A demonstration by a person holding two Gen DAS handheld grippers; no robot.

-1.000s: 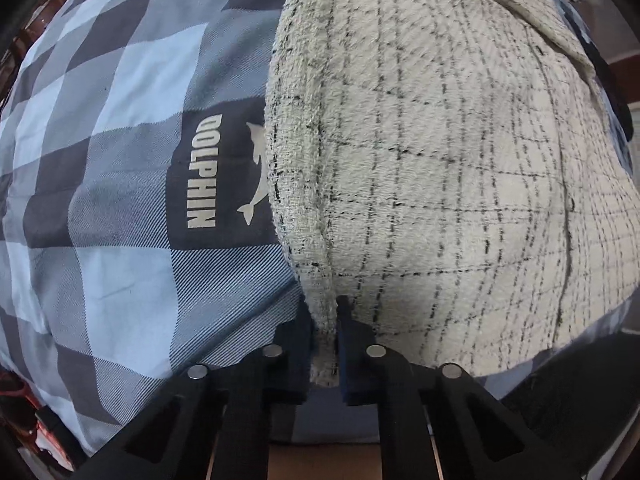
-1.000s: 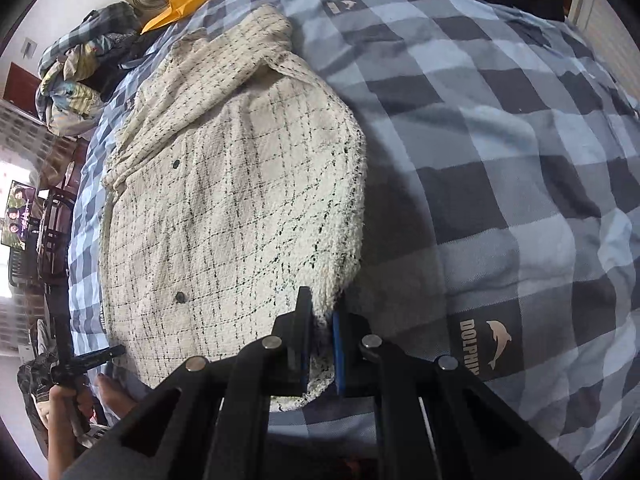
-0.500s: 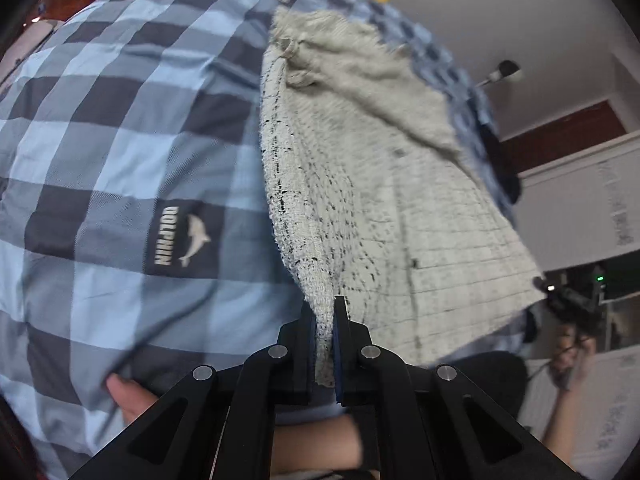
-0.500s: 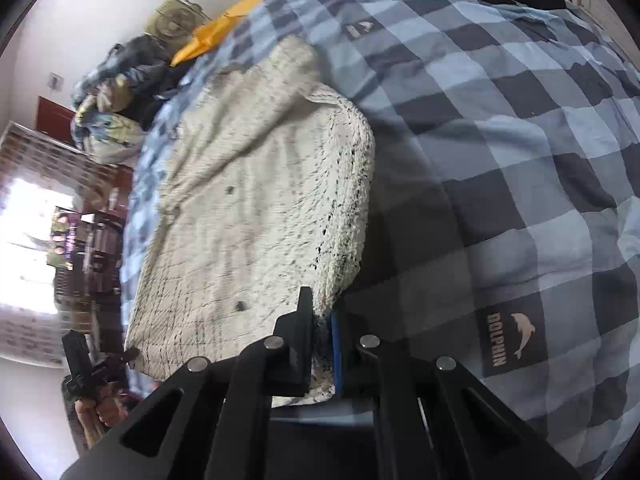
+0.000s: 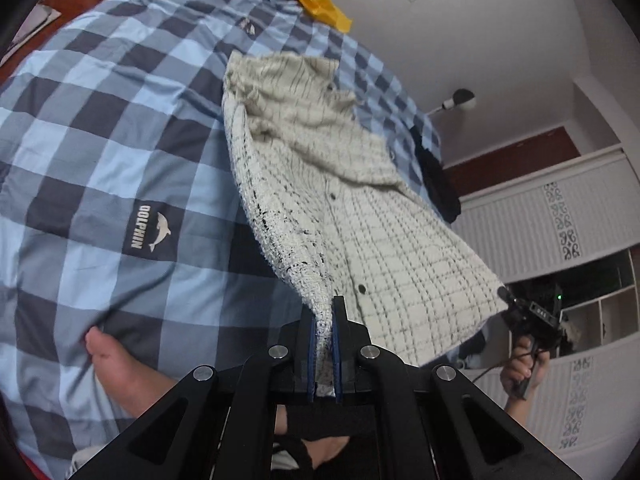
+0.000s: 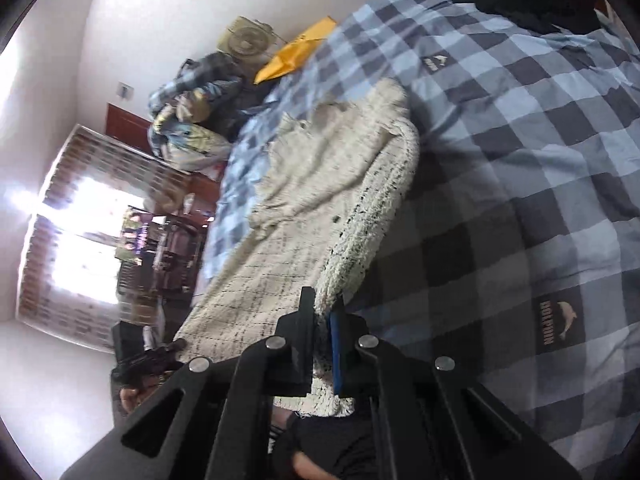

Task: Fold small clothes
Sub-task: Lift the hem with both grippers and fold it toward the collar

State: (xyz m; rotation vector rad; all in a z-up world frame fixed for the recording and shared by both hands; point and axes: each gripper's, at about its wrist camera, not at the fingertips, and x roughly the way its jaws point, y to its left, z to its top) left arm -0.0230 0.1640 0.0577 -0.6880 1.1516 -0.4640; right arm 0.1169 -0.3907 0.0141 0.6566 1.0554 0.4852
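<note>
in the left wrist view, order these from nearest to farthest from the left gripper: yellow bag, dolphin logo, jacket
1. jacket: its hem is clamped in the left gripper, cloth rising up and right.
2. dolphin logo: on the checked cover, left of the jacket.
3. yellow bag: at the bed's far end, top of the view.

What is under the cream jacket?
The checked bedcover lies under the jacket; its near hem is raised off it by both tongs, left and right. Anything beneath the far half is hidden.

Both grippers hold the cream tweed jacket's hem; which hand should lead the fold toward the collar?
Neither clearly: the left gripper and right gripper each clamp a hem corner of the cream tweed jacket, so both should probably carry it together.
</note>
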